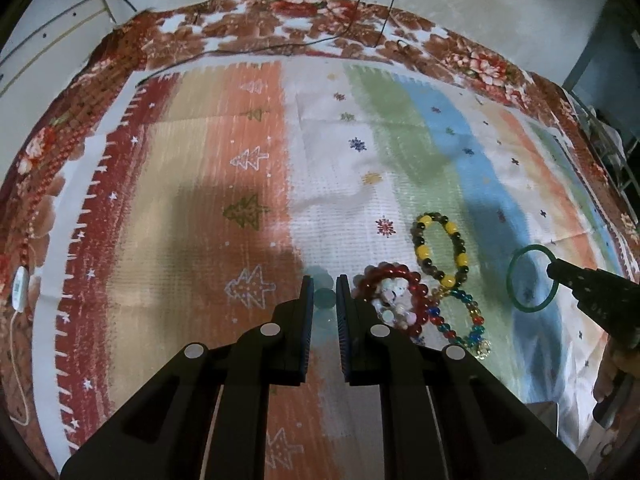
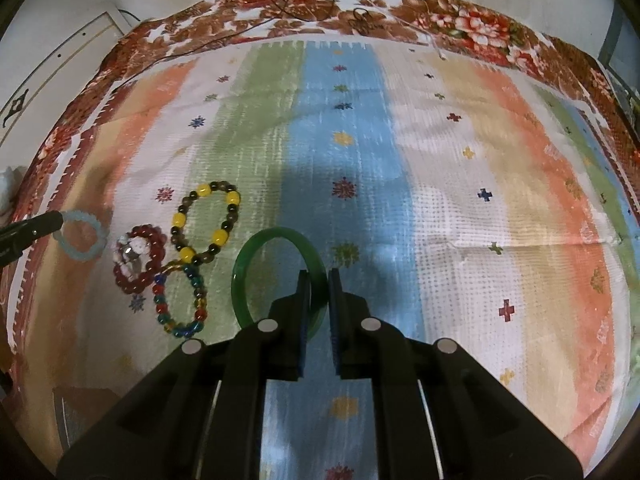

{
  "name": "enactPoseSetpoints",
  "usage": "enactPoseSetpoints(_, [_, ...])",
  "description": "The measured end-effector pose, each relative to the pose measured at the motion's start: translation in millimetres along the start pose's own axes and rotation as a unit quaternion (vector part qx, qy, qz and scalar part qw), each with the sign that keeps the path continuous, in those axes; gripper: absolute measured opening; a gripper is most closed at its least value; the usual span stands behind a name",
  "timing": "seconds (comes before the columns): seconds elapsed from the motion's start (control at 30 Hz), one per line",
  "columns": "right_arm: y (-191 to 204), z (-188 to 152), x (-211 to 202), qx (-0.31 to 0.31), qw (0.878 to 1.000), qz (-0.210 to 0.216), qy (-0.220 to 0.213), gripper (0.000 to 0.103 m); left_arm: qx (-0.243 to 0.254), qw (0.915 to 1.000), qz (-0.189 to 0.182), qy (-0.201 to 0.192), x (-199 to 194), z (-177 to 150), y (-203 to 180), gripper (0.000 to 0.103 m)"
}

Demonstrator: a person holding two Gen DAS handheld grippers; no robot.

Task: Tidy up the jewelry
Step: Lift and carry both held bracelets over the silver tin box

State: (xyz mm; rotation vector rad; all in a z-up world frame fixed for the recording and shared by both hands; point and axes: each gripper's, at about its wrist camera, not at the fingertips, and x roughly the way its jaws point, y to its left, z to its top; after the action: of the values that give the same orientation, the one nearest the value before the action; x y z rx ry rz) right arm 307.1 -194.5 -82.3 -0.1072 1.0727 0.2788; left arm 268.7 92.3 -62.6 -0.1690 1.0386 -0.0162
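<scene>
My left gripper (image 1: 325, 280) is shut on a pale blue bead bracelet (image 1: 325, 297), which hangs above the striped cloth (image 1: 224, 200). From the right wrist view the same pale blue bracelet (image 2: 82, 236) dangles from the left gripper's tip (image 2: 56, 220). My right gripper (image 2: 319, 274) is shut on the rim of a green bangle (image 2: 260, 248), lifted off the cloth (image 2: 480, 200). In the left wrist view the green bangle (image 1: 532, 278) hangs from the right gripper (image 1: 554, 268). On the cloth lie a yellow-and-dark bead bracelet (image 1: 440, 246), a red bead bracelet (image 1: 400, 296) with white pieces inside, and a multicoloured bead bracelet (image 1: 468, 316).
A floral blanket (image 1: 280, 24) lies under the cloth, with dark cables (image 1: 360, 8) across its far edge. A small white device (image 1: 20, 286) on a cord sits at the left. A person's hand (image 1: 612, 376) holds the right gripper. A grey box corner (image 1: 540, 416) shows low right.
</scene>
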Motion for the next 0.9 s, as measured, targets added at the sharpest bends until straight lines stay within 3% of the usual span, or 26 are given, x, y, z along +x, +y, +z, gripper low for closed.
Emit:
enactPoseSetpoints(0.43, [21.8, -8.2, -56.8, -0.019, 0.999, 0.019, -0.044, 0.011, 0.005, 0.999, -0.024, -0.036, -49.5, -13.2, -21.0, 0.011])
enactPoseSetpoints(0.9, [39.5, -38.8, -103.3, -0.039, 0.996, 0.043, -0.072, 0.011, 0.028, 0.9943, -0.07, -0.075, -105.0, -40.6, -56.0, 0.011])
